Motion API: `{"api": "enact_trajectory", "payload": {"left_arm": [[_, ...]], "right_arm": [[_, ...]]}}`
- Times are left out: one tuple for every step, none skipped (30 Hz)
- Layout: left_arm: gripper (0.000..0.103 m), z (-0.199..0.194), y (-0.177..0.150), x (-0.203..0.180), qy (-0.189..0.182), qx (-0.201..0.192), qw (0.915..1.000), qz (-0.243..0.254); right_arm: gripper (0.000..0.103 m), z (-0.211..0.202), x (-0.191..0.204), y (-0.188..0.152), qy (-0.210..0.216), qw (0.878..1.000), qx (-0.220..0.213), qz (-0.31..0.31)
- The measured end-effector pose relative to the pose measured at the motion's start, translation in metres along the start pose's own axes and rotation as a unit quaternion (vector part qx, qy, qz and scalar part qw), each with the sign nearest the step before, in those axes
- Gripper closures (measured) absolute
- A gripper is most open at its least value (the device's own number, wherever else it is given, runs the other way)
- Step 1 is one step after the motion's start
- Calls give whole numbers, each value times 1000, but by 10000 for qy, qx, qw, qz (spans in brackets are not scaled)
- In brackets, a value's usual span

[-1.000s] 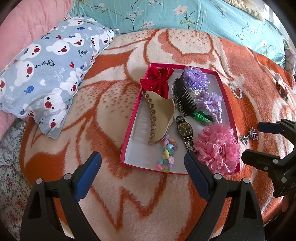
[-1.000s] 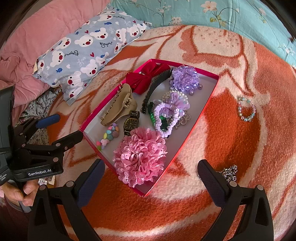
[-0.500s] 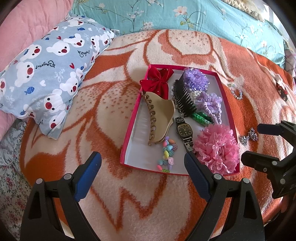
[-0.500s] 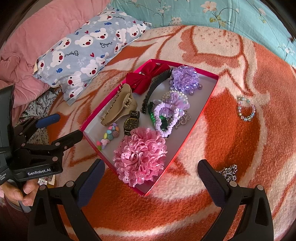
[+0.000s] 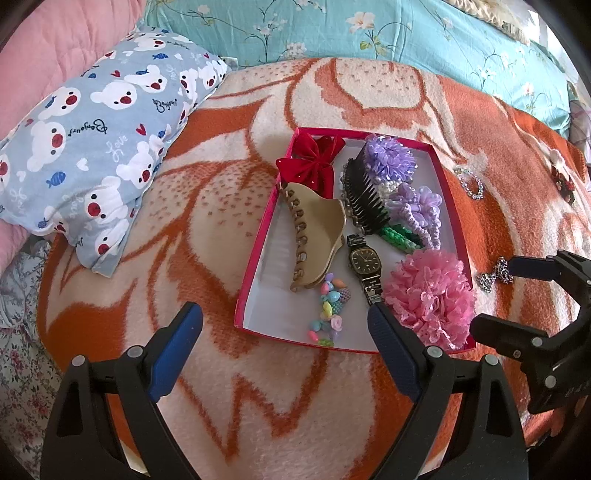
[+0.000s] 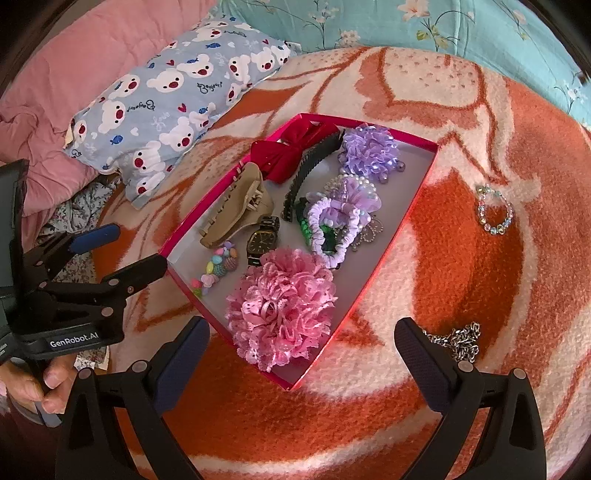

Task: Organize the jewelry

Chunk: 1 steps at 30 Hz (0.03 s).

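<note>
A shallow red-rimmed cardboard box (image 6: 399,225) lies open on the bed, filled with a frilly pink fabric flower (image 6: 282,308), a beige plastic claw clip (image 6: 236,208) and a dark square-faced wristwatch (image 6: 262,242). At its 3 o'clock, well apart, lies a clear beaded bracelet (image 6: 495,210); at 5 o'clock, a heaped silver chain (image 6: 456,341).

A home bedroom, work surface being a made bed: orange-and-cream fleece blanket (image 5: 229,229) spread across it, bear-print pillow (image 5: 96,147) at ten o'clock, teal floral bedding (image 5: 369,33) along twelve o'clock, pink quilt (image 6: 92,66) bunched at the far left edge.
</note>
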<state>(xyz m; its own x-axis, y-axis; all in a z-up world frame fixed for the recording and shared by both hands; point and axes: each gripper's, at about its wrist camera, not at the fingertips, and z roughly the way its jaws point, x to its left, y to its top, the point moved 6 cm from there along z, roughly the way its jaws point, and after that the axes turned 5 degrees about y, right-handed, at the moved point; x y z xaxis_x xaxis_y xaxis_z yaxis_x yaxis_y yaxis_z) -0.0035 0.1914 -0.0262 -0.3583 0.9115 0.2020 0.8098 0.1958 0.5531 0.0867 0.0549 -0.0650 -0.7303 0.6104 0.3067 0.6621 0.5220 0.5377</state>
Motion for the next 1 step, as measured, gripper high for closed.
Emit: {"api": "enact_trajectory", "payload": {"left_arm": [[11, 0, 0, 0, -24, 4, 10000, -12]], "right_arm": [[2, 0, 1, 0, 2, 10000, -1, 3]]}}
